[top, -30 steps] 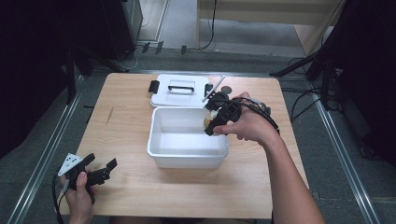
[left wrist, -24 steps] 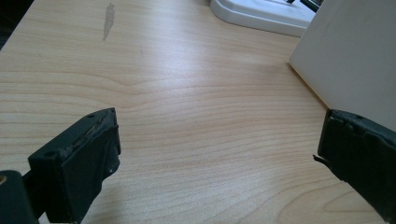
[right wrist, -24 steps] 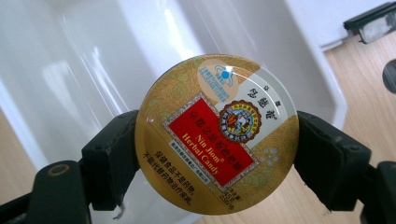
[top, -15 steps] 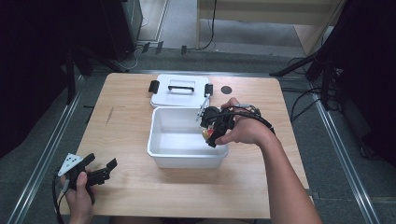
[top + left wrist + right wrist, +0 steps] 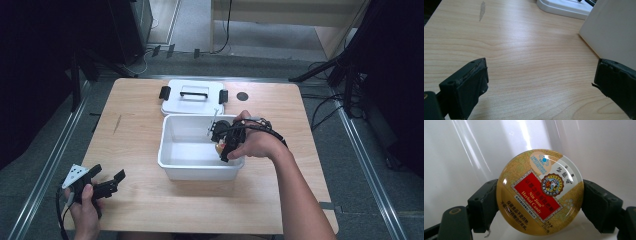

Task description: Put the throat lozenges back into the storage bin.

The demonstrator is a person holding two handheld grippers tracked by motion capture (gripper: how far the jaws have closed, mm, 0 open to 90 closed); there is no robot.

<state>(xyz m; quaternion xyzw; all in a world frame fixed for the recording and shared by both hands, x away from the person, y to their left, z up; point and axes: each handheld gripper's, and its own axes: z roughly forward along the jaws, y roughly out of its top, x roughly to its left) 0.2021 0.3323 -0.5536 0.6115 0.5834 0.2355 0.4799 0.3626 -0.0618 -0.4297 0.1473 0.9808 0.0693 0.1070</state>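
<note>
Right gripper view: right gripper (image 5: 539,202) jaws clamped on round gold candy tin (image 5: 539,192) | inside white rectangular plastic bin (image 5: 186,150) | left gripper (image 5: 104,183) jaws apart over wooden table (image 5: 135,125)

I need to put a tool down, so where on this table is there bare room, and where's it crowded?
Bare wood lies left of the white bin, between it and the table's left edge, and along the near edge between the left gripper and the person's right forearm. It is crowded at the back middle, where the lid lies, and inside the bin, where the right gripper holds a candy tin.
</note>
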